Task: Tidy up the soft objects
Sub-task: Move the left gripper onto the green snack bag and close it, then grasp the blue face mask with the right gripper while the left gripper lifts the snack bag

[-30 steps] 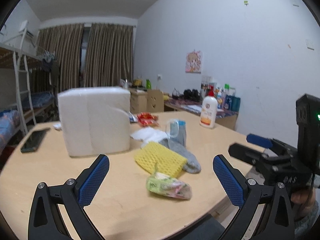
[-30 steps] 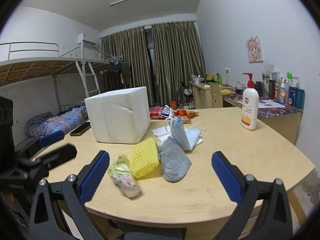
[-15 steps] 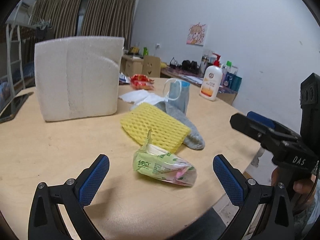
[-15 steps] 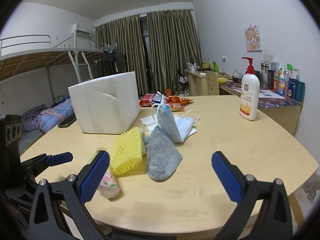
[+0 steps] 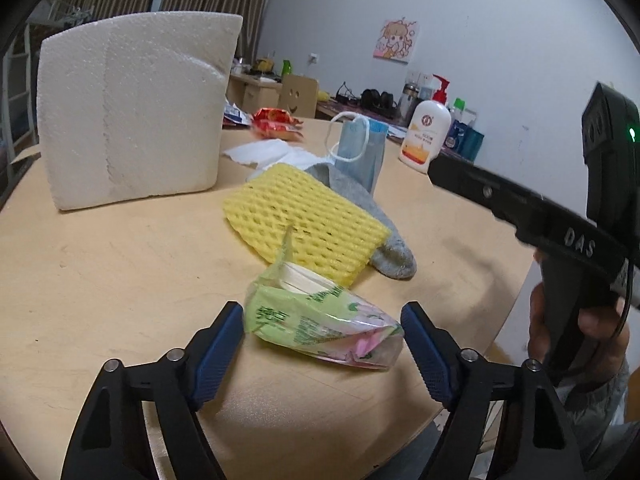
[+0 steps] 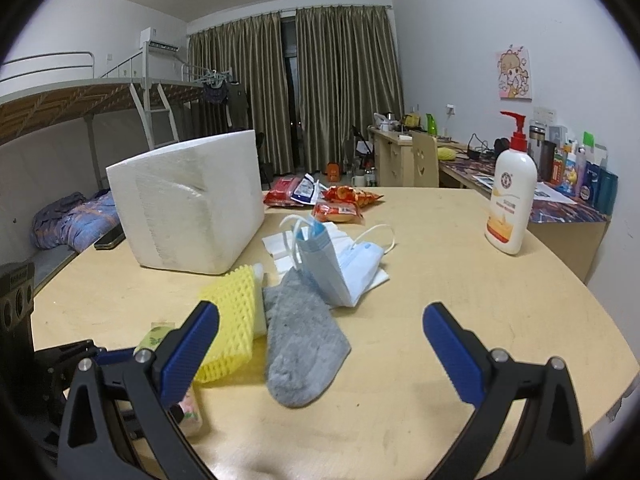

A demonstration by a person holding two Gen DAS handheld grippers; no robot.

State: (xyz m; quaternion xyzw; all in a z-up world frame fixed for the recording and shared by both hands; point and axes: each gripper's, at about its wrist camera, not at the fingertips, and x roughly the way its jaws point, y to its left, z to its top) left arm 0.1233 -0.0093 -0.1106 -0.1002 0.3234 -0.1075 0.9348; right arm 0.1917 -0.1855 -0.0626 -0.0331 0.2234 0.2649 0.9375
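A green and pink tissue pack [image 5: 316,320] lies near the table's front edge, between the blue pads of my left gripper [image 5: 322,344]. The jaws are closing on it and the pack does not look squeezed. Behind it lie a yellow foam net [image 5: 308,220], a grey sock [image 5: 384,248] and a blue face mask [image 5: 360,152] standing on edge. My right gripper [image 6: 320,336] hangs open just in front of the sock [image 6: 300,344], with nothing gripped. In the right wrist view the net [image 6: 232,320] lies left of the sock, and the pack [image 6: 188,412] is half hidden behind the left finger.
A big white foam box [image 5: 132,120] stands at the back left. A pump bottle [image 6: 510,196] stands at the right, snack packets [image 6: 336,200] lie at the back, and a phone [image 6: 110,236] lies by the box. The round table's edge [image 5: 500,320] runs close on the right.
My left gripper dropped forward to the tissue pack and its jaws narrowed around it. The right gripper moved in closer to the sock and net, still wide.
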